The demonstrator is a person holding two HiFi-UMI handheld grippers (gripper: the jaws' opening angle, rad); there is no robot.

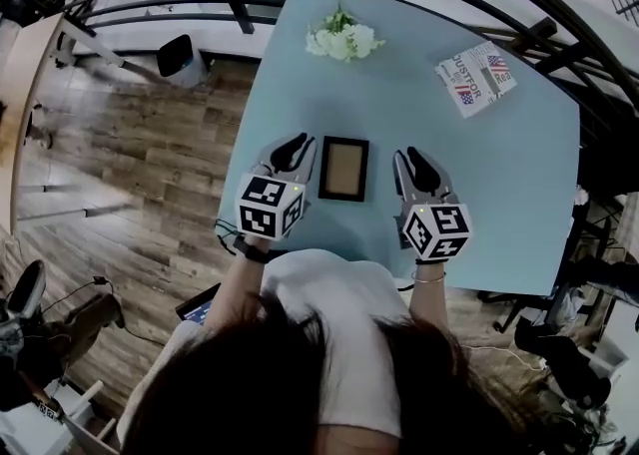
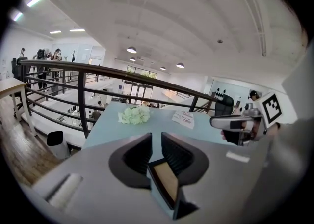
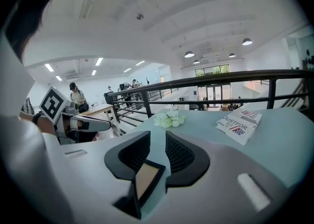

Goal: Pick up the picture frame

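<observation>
The picture frame [image 1: 343, 169] lies flat on the light blue table [image 1: 499, 194], near the edge on the person's side, with its long sides pointing away from the person. The left gripper [image 1: 292, 152] is just beside its left side and the right gripper [image 1: 417, 166] is near its right side, a little more apart. Neither one touches it.

In the left gripper view the jaws stand only narrowly apart, with nothing between them, and the frame [image 2: 166, 182] shows low and to the right of them. In the right gripper view it is the same: a narrow gap, empty, and the frame [image 3: 144, 181] low and to the left.

I think the step in hand is the approach. Because the frame is flat and thin, a grip from above is probably difficult. It seems better that one gripper turns toward the near long side, comes down low to the table and takes the rim between the jaws. The other gripper can hold the opposite side so that the frame does not slide. The white flowers [image 1: 343, 40] and the printed booklet [image 1: 476, 76] are well apart and should not disturb
</observation>
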